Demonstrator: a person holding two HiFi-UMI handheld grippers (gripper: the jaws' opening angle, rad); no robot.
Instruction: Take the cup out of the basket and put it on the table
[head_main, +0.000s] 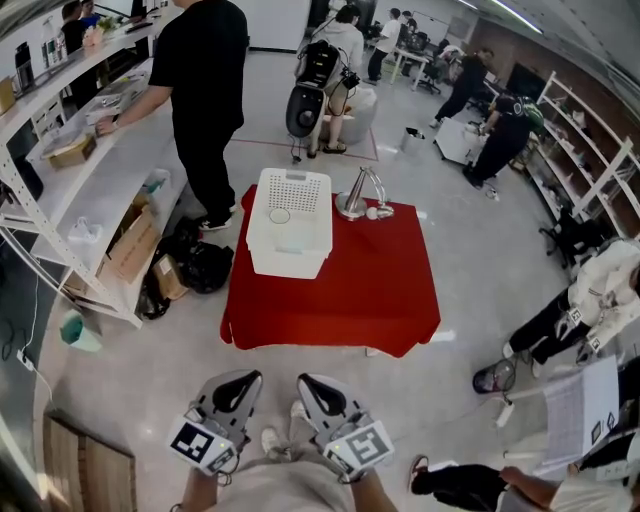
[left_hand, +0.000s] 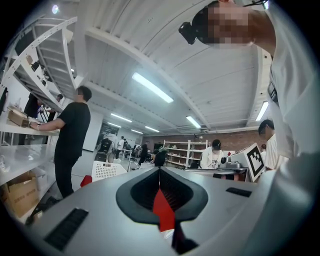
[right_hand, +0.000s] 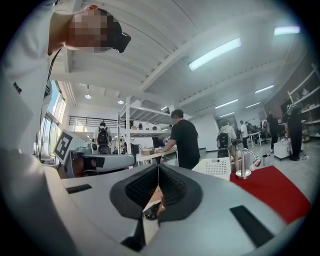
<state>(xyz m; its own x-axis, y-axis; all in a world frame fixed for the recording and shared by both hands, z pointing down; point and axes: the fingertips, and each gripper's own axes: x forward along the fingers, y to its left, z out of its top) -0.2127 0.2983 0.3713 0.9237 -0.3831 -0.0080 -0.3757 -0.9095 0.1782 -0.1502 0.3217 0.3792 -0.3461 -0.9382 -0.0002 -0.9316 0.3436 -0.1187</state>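
well short of the table (head_main: 370, 290), you hold the left gripper (head_main: 243, 378) and the right gripper (head_main: 312, 381) low and close to your body, side by side, pointing level toward the red cloth (head_main: 300, 310). both are closed. in each gripper view the two jaws meet tip to tip and grip nothing, which fits an approach with nothing to carry yet. i judge the real work has not begun.

the white basket (head_main: 295, 190) stands on the far left part of the table, just beside a metal stand (head_main: 355, 200) and well apart from both grippers. the cup (head_main: 280, 215) should be inside it. a pale round ring low in the basket looks like its rim, but it blends into the white plastic, so you can't tell its shape or whether it stands upright.

neither gripper view looks into the basket. only its perforated wall shows over the gripper bodies. your hands are mostly cut off at the bottom edge of the head view, and the cloth hides the table's legs. a person in black (head_main: 205, 80) stands at the shelves just beyond the basket.
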